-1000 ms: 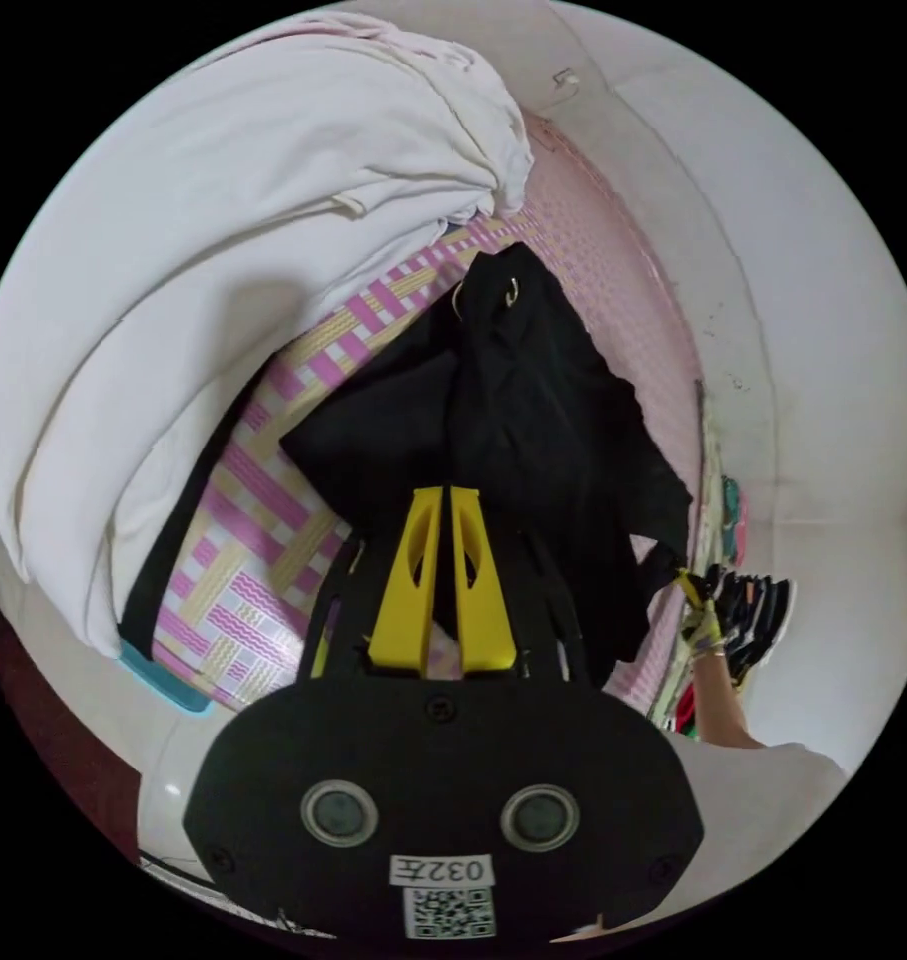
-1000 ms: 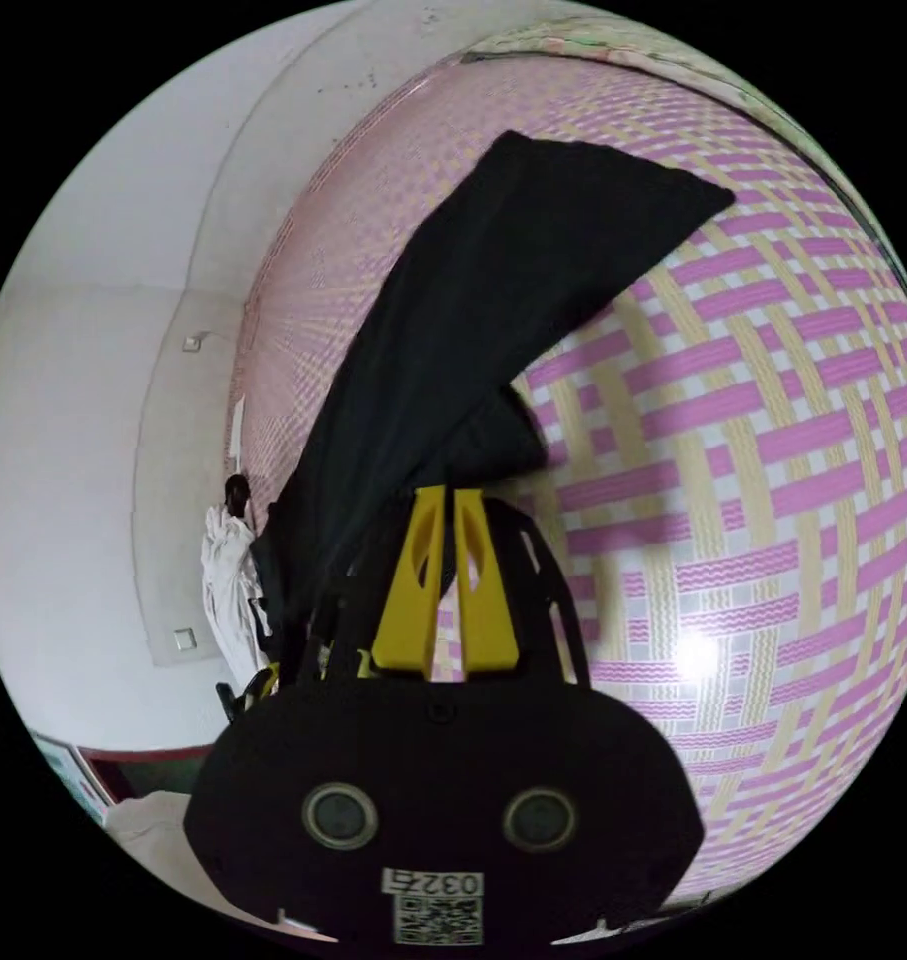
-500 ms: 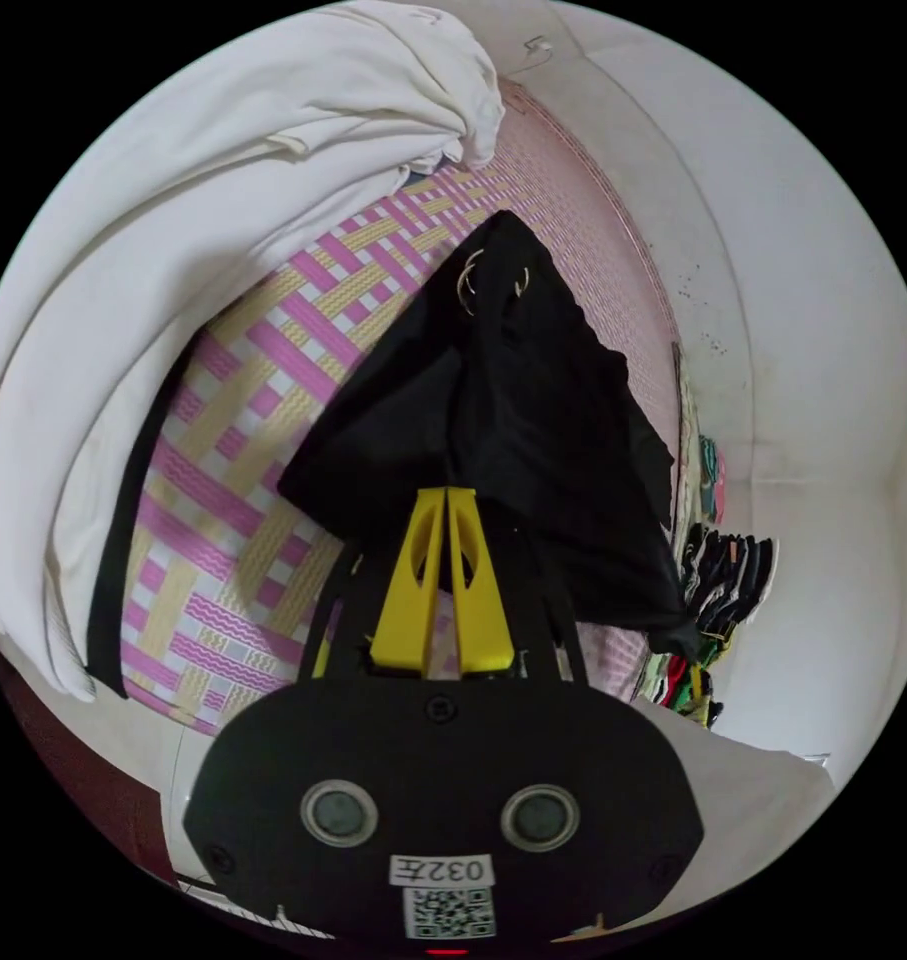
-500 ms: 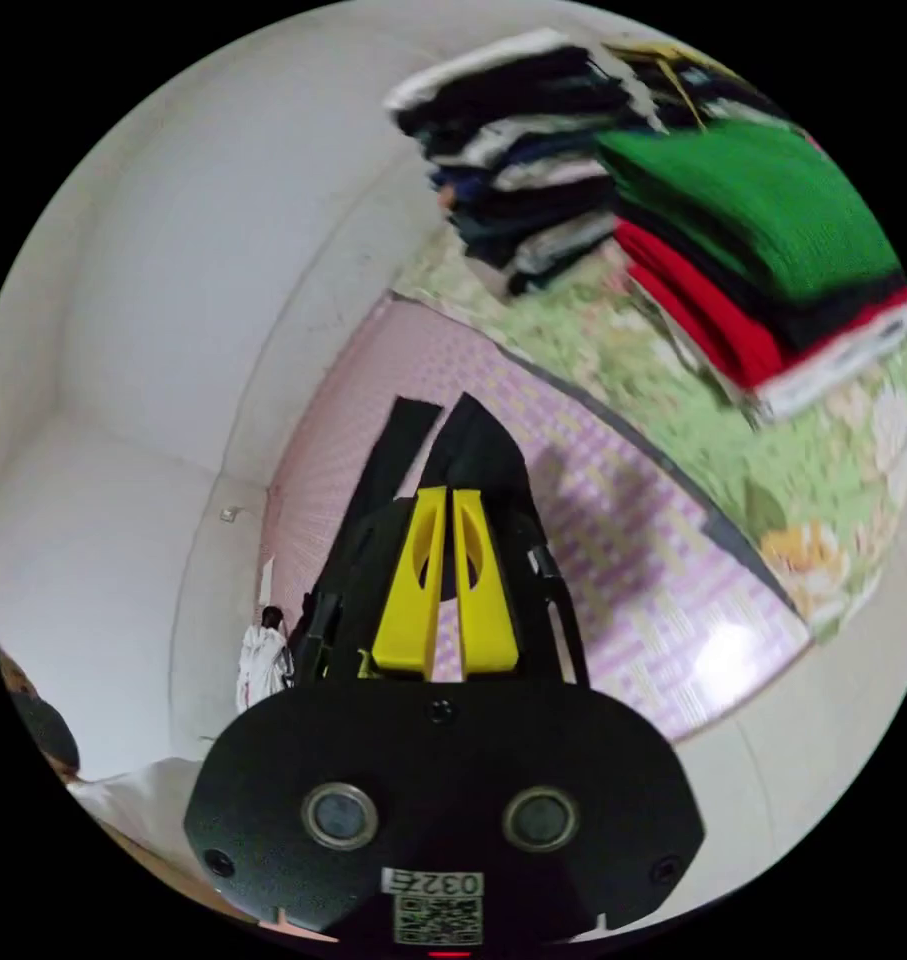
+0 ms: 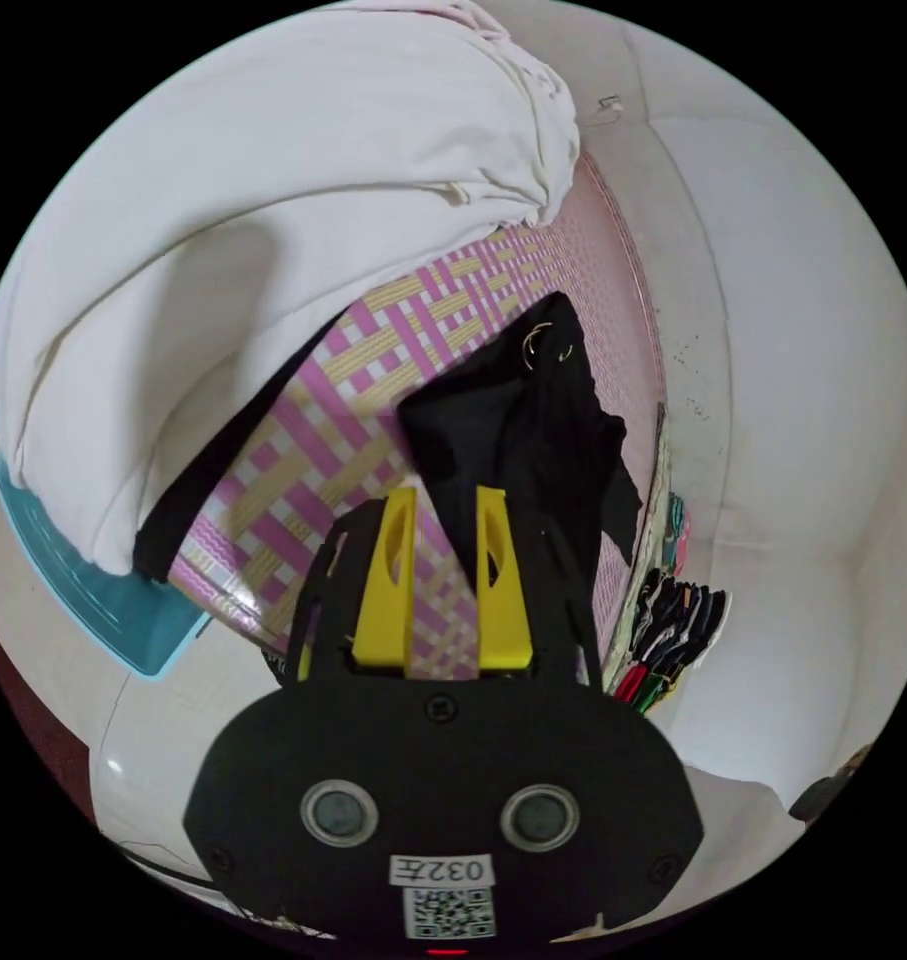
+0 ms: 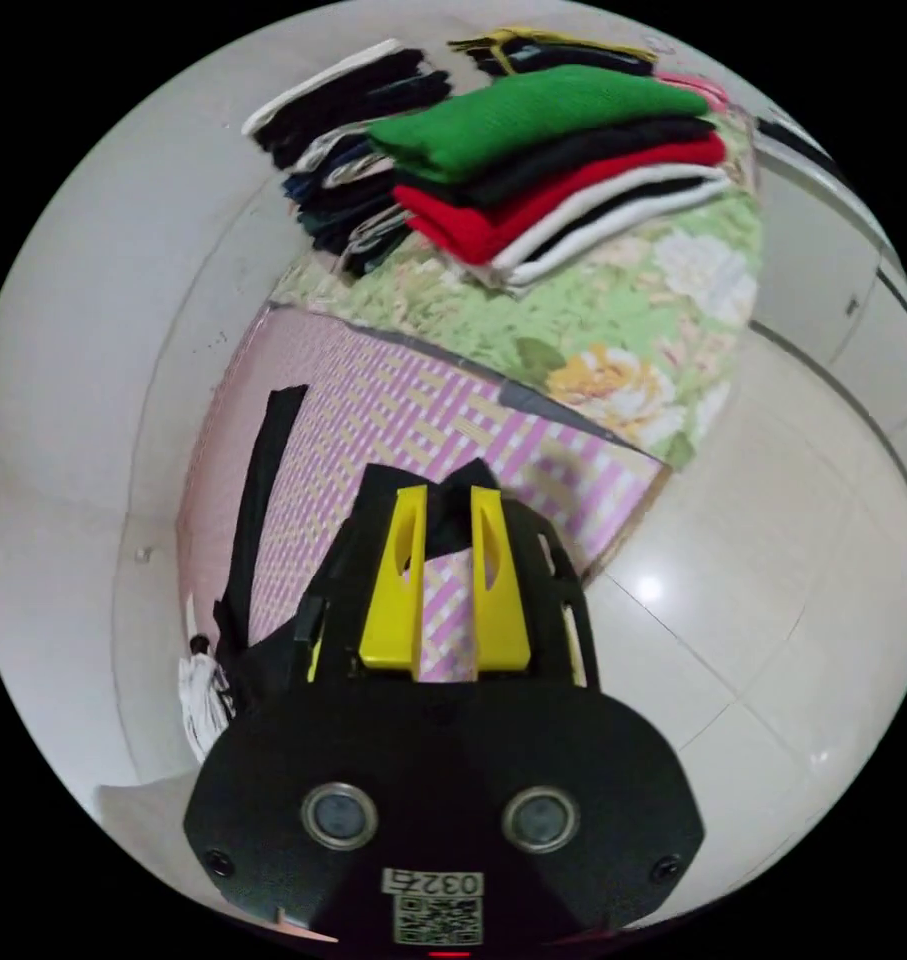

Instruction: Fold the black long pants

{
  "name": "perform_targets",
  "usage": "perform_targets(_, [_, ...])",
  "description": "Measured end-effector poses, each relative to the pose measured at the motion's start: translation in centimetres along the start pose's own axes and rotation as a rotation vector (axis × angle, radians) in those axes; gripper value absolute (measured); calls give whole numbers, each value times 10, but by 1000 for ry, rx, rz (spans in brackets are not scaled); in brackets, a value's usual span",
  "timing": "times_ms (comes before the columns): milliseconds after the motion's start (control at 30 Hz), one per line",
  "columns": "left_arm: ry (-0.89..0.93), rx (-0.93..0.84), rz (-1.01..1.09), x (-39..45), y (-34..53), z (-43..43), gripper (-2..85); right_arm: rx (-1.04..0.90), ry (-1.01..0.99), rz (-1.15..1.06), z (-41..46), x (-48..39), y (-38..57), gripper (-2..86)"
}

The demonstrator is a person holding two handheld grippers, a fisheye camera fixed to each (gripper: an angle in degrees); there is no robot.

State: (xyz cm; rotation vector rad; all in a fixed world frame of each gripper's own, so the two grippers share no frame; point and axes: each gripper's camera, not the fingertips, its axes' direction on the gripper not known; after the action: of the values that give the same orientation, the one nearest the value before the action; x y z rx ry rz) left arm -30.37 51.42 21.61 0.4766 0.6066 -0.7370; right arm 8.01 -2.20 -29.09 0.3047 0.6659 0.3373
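Black pants (image 5: 533,440) lie on the woven mat (image 5: 313,450), both tools (image 5: 443,500) (image 6: 443,500) released.

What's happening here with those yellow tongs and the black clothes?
A person is folding black pants on a pink woven mat, using a hand-held tool in each hand. Both the left tool and the right tool have their jaws apart, so the pants lie loose on the mat. Stacks of folded clothes sit nearby on a floral sheet.

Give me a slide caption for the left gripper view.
Open left gripper above black pants on pink woven mat.
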Motion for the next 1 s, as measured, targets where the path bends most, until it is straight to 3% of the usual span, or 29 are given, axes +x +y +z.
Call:
perform_targets(167, [71, -19, -26, -3, 8, 22, 67, -254, 4, -168, 68, -65, -33, 107])
perform_targets(367, [74, 4, -35, -5, 16, 30, 64, -417, 268, -267, 142, -121, -56, 117])
perform_targets(467, [90, 15, -58, -14, 21, 34, 49, -411, 432, -327, 158, -138, -56, 61])
perform_targets(567, [189, 16, -141, -33, 28, 43, 11, -448, 454, -357, 164, -140, -61, 2])
perform_targets(633, [317, 46, -226, -50, 35, 44, -5, -457, 382, -345, 155, -137, -69, -6])
perform_targets(700, [557, 117, -248, -62, 40, 35, -14, -271, 179, -362, 103, -140, -80, -9])
perform_targets(767, [656, 163, -197, -61, 42, 20, -16, -105, -29, -369, 49, -136, -84, -10])
perform_targets(900, [755, 190, -69, -55, 48, -17, -16, 105, -341, -326, -37, -89, -84, -10])
perform_targets(1000, [707, 142, -28, -54, 56, -27, -16, 84, -363, -268, -41, -46, -76, -10])
